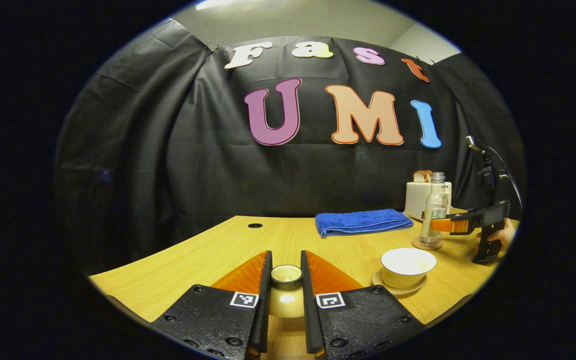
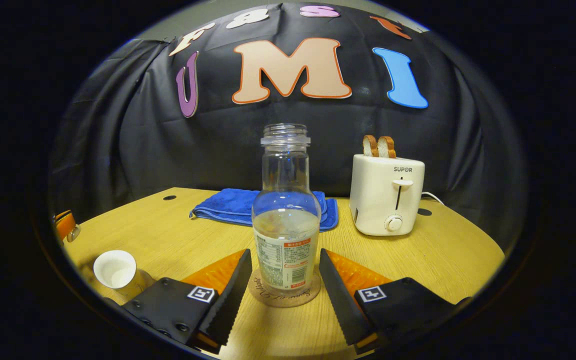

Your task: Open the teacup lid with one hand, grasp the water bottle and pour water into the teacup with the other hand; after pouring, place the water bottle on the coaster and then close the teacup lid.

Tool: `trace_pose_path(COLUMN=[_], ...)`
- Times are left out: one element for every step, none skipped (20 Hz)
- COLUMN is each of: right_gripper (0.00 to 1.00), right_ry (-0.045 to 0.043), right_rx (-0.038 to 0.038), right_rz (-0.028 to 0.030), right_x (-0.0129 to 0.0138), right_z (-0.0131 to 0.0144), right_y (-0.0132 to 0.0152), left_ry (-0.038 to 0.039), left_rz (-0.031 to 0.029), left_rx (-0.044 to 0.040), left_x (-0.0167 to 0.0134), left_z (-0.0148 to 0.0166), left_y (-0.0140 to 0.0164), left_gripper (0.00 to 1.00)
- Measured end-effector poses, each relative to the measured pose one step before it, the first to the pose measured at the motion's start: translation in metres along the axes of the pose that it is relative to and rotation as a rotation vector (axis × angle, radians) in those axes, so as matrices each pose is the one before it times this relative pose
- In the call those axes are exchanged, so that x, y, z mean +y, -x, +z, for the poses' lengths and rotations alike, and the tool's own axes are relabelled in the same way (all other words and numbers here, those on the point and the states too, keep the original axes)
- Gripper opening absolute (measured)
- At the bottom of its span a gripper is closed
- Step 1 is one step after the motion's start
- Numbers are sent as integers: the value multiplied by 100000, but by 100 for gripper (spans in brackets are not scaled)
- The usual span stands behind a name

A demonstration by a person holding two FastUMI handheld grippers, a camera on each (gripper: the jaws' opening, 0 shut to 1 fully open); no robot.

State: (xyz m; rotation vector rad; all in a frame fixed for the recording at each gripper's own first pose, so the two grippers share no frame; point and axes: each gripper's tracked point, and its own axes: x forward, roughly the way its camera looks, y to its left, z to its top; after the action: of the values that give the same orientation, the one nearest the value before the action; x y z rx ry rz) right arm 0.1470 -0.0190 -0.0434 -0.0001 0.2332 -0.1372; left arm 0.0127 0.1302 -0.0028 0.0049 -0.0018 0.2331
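Note:
My left gripper (image 1: 286,261) is shut on the pale domed teacup lid (image 1: 286,301), its knob up between the fingers, held above the table's near side. The open white teacup (image 1: 408,266) sits on its saucer (image 1: 398,289) to the right of it. In the right gripper view a clear water bottle (image 2: 286,225), uncapped and part full, stands upright on a round cork coaster (image 2: 283,296). My right gripper (image 2: 284,256) is open, its fingers close along both sides of the bottle. The teacup (image 2: 114,270) lies at the lower left there.
A folded blue towel (image 1: 363,221) lies at the back of the wooden table (image 1: 208,260). A white toaster (image 2: 388,197) holding two bread slices stands right of the bottle. A hand (image 1: 504,235) holds the right gripper (image 1: 442,223) at the bottle.

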Motion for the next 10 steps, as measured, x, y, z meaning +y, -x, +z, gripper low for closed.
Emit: trace_pose_path(right_gripper=[87, 86, 87, 87, 87, 87, 87, 87, 87, 89], right_ry=[-28, -139, 12, -61, -235, -85, -43, -169, -105, -213], right_rx=[-1078, -1086, -1160, -1066, -819, -1321, -1436, -1528, -1464, -1037], right_rz=[47, 111, -54, -181, -218, 15, 30, -11, 27, -51], right_x=[-23, -93, -81, -99, -114, -115, -33, -168, -171, -158], right_z=[153, 49, 55, 153, 71, 12, 249, 145, 272, 38], right_y=[531, 578, 516, 558, 601, 702, 634, 627, 627, 651], left_ry=[-19, 107, 67, 54, -10, -3, -106, -113, 99, -154], left_rz=[-507, -279, -402, -763, -1231, -1355, -1593, -1801, -1525, -1389], left_rx=[-48, 68, -23, -15, 222, 91, -114, 77, -167, 58], left_x=[-211, -230, -233, -425, -620, -813, -761, -982, -793, -890], left_z=[-20, 52, -116, 51, -115, 68, 5, 11, -44, -31], left_y=[-26, -142, -157, -129, -165, -177, -214, -388, -291, -306], left_gripper=[26, 27, 27, 26, 26, 27, 27, 27, 27, 26])
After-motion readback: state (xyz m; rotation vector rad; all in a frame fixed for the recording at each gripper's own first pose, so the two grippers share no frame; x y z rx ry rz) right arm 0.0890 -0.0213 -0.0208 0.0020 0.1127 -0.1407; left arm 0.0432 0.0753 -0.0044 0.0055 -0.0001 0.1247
